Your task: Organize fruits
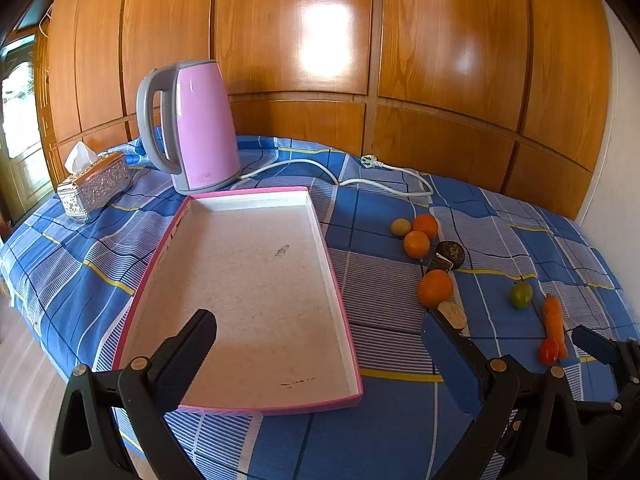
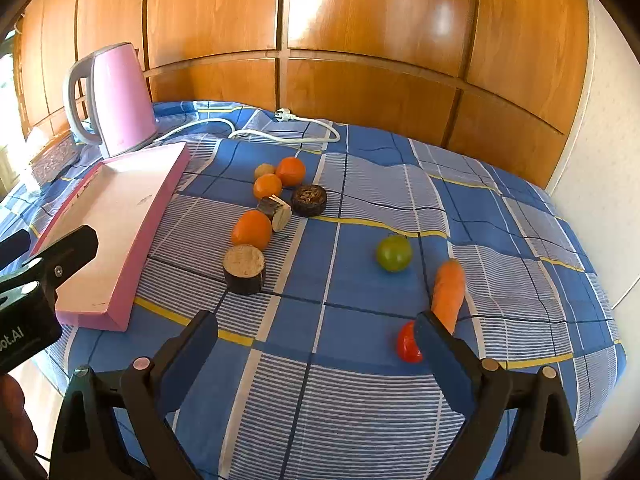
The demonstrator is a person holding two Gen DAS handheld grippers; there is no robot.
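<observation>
1. Left wrist view: the left gripper hangs with its jaws spread wide and nothing between them, its left finger over the near end of the pink-rimmed tray and its right finger over the blue checked cloth.
2. Beyond and to the right of those fingers lie three oranges: one just past the right fingertip, two more farther off with a small yellowish fruit touching them.
3. A green tomato, a carrot and a red tomato sit farther right, near the other tool.
4. Right wrist view: the right gripper is likewise wide apart and empty, held above the cloth.
5. Its right finger partly covers the red tomato, with the carrot just beyond that fingertip and touching the tomato.
6. Ahead and left of its fingers stand three dark wood-like stumps among the oranges.
7. A pink kettle stands beyond the tray's far end, its white cord trailing right, and a silver tissue box sits to the kettle's left.
</observation>
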